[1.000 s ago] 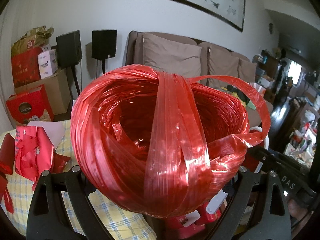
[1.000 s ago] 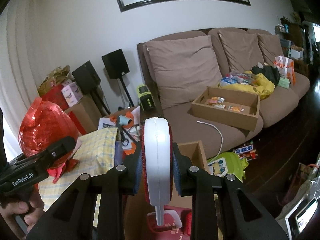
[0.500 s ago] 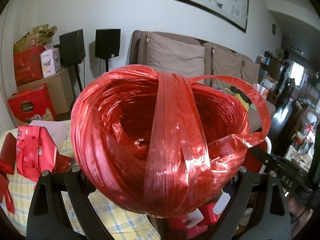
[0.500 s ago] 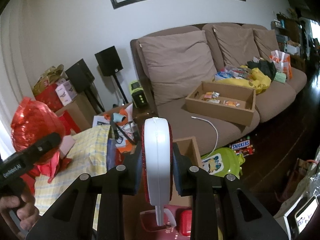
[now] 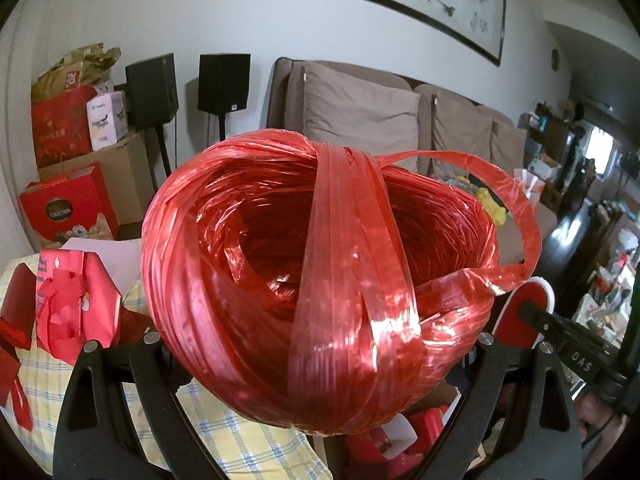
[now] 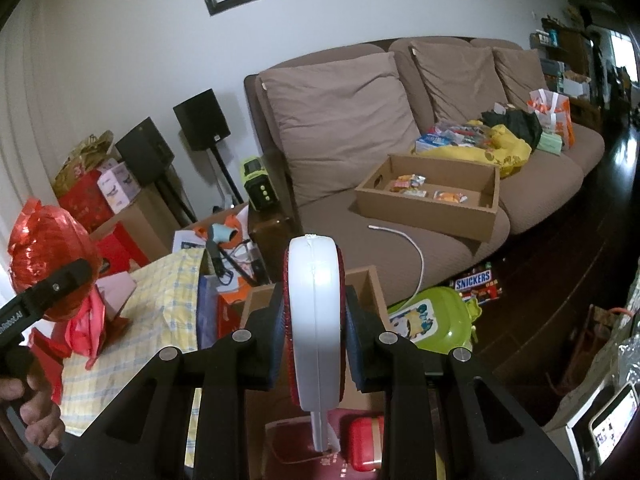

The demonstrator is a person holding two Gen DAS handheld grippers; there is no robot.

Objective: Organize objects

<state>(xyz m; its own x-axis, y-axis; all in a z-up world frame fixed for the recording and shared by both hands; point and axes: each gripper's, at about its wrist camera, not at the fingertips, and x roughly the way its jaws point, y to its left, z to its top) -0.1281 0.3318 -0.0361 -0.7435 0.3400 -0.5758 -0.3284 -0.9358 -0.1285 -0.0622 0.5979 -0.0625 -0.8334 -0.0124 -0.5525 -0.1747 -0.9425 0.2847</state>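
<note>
My left gripper [image 5: 320,364] is shut on a big ball of shiny red plastic ribbon [image 5: 320,280], held up in the air; the ball fills the left wrist view and hides the fingertips. The ball also shows at far left in the right wrist view [image 6: 52,256]. My right gripper [image 6: 315,340] is shut on a flat round white-rimmed red case [image 6: 314,320], held edge-on above an open cardboard box [image 6: 368,280] with red items inside. The case also shows in the left wrist view [image 5: 528,312].
A yellow checked cloth [image 6: 160,312] covers a table with red packaging [image 5: 72,308]. A brown sofa [image 6: 360,128] holds a cardboard tray of snacks [image 6: 432,200]. Speakers [image 5: 224,84], stacked boxes [image 5: 68,200], a green case [image 6: 432,320] and a Snickers box [image 6: 476,280] sit around.
Both grippers keep their grips. The right wrist view has shifted so the sofa and tray sit further right and higher; the red ball sits lower in the left wrist view.
</note>
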